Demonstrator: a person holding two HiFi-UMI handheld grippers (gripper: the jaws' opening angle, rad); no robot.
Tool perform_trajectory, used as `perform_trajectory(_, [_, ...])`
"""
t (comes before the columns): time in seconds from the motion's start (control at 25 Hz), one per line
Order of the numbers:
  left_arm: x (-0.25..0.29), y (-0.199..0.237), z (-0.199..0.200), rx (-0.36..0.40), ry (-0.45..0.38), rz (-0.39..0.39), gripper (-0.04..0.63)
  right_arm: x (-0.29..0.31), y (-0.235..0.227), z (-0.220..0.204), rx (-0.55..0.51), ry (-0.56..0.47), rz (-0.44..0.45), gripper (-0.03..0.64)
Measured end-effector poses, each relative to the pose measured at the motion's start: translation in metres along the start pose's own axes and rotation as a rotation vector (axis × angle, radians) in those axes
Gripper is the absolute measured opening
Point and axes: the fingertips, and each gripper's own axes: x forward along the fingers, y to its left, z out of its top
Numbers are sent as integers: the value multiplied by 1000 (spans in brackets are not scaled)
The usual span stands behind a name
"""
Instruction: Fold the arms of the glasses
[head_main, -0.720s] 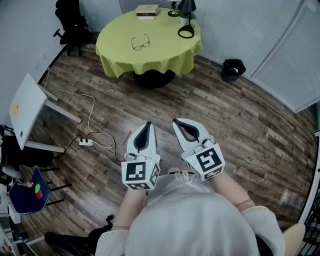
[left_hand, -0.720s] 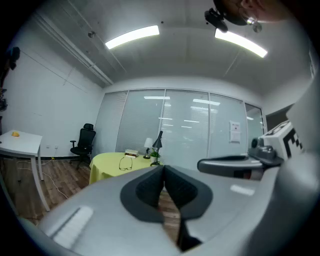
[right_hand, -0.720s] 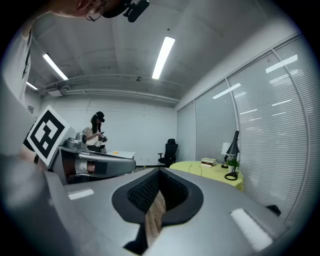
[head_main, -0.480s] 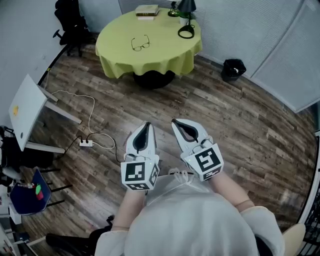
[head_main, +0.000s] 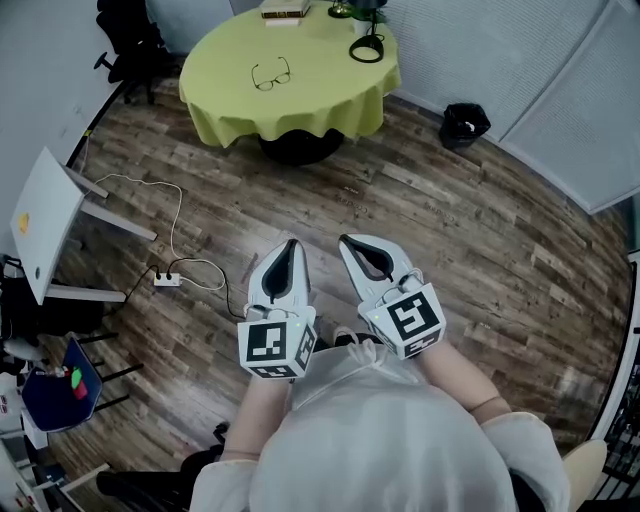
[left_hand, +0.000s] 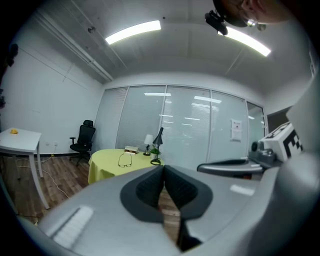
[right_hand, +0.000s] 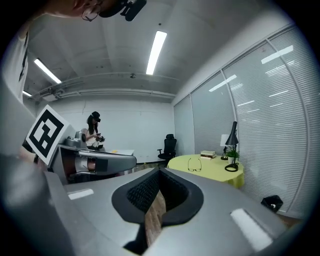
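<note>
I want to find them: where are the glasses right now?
In the head view, the glasses lie near the top on the round yellow table, left of the black lamp.

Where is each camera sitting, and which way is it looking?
Head view: on the person's head, looking steeply down at the left gripper, right gripper, forearms and wooden plank floor.
Left gripper view: on the left gripper, facing along its shut jaws toward the round yellow-clothed table.
Right gripper view: on the right gripper, facing likewise.
Shared: thin black-framed glasses on that table.
</note>
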Motion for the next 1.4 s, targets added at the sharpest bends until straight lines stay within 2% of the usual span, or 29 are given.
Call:
perform_trajectory(0.28, [30, 18, -3, -11, 1, -16, 6, 36, -17, -9, 23, 28, 8, -2])
perform_trajectory(0.52, [85, 69, -2, -16, 24, -45, 6, 105, -36, -11, 38, 55, -6, -2])
perform_trajectory(0.72, [159, 135, 21, -34, 18, -78, 6, 193, -67, 4, 47, 88, -30, -1])
perform_trajectory(0.92, [243, 218, 51, -42, 16, -107, 6, 306, -100, 31, 36, 109, -53, 0])
perform_trajectory(1.08, [297, 280, 66, -48, 45, -123, 6, 387, -114, 49, 59, 130, -59, 0])
perform_trajectory(1.2, [329, 312, 75, -51, 61, -123, 6, 430, -123, 57, 70, 145, -57, 0])
perform_trajectory(1.4, [374, 351, 70, -104, 96, -117, 6, 474, -155, 48, 94, 191, -98, 0])
